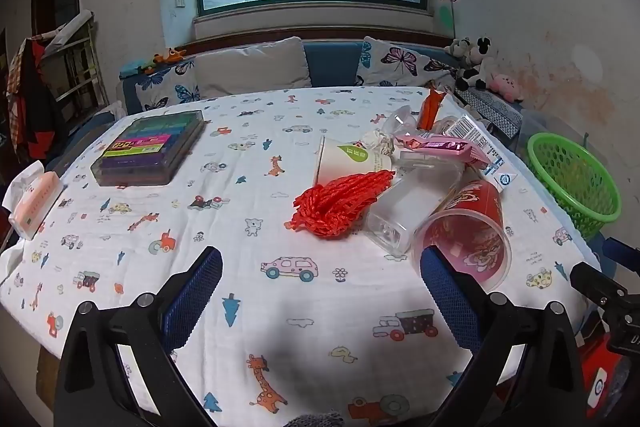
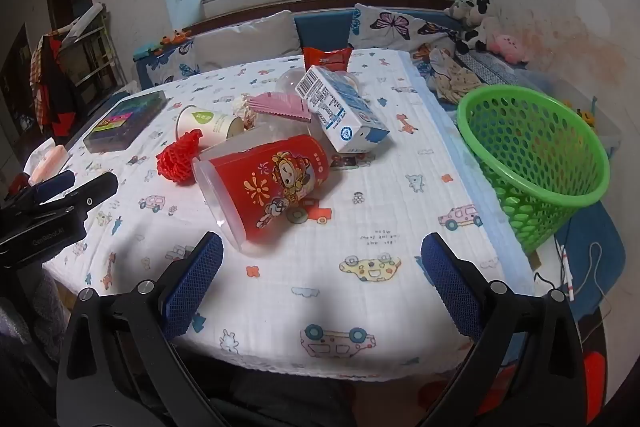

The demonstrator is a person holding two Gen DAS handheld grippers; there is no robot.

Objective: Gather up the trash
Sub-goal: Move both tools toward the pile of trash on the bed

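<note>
A pile of trash lies on the table: a red plastic cup (image 2: 272,183) on its side, a red mesh net (image 2: 178,157), a white paper cup (image 2: 208,123), a milk carton (image 2: 340,111), a pink wrapper (image 2: 280,105) and a clear plastic box (image 1: 404,211). In the left wrist view the red cup (image 1: 468,231) and the net (image 1: 340,203) lie just ahead. A green basket (image 2: 532,155) stands off the table's right edge. My left gripper (image 1: 320,279) is open and empty above the cloth. My right gripper (image 2: 320,267) is open and empty, just short of the red cup.
A box of coloured items (image 1: 152,147) and a pink pack (image 1: 32,199) lie at the table's left. A sofa with butterfly cushions (image 1: 256,71) and soft toys (image 1: 476,63) stands behind the table. The left gripper's body (image 2: 52,211) shows at the right wrist view's left.
</note>
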